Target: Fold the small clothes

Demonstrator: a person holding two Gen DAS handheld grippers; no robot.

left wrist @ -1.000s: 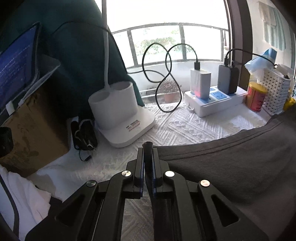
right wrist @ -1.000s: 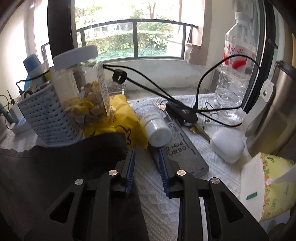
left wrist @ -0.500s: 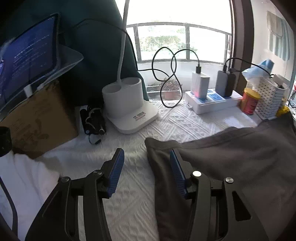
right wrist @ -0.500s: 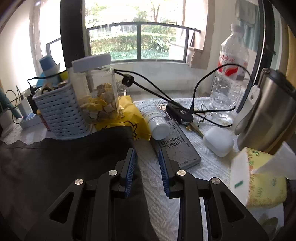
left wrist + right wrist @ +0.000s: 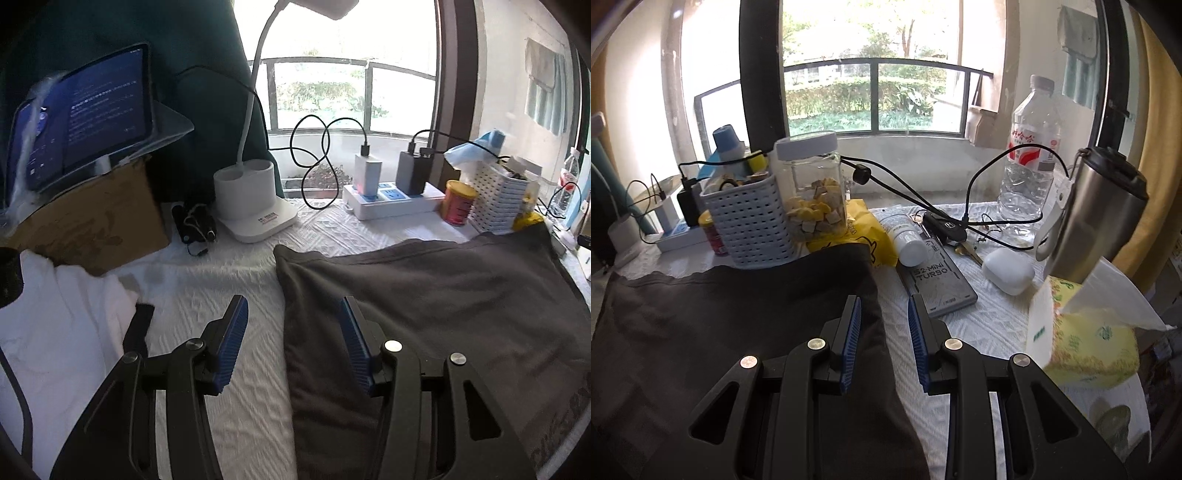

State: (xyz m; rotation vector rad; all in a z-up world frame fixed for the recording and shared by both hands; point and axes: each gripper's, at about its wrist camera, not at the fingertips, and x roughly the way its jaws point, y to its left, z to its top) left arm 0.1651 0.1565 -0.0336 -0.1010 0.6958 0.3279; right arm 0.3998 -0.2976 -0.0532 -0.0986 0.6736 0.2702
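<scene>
Both the left gripper (image 5: 293, 314) and right gripper (image 5: 884, 314) are black, with ribbed blue jaw pads and silver screws.

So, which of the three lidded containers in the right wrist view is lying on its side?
The small white bottle beside the yellow bag; the snack jar and water bottle stand upright.

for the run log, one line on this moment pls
stage: fold laid | dark garment: flat on white cloth | left gripper: open, empty | right gripper: open, empty
</scene>
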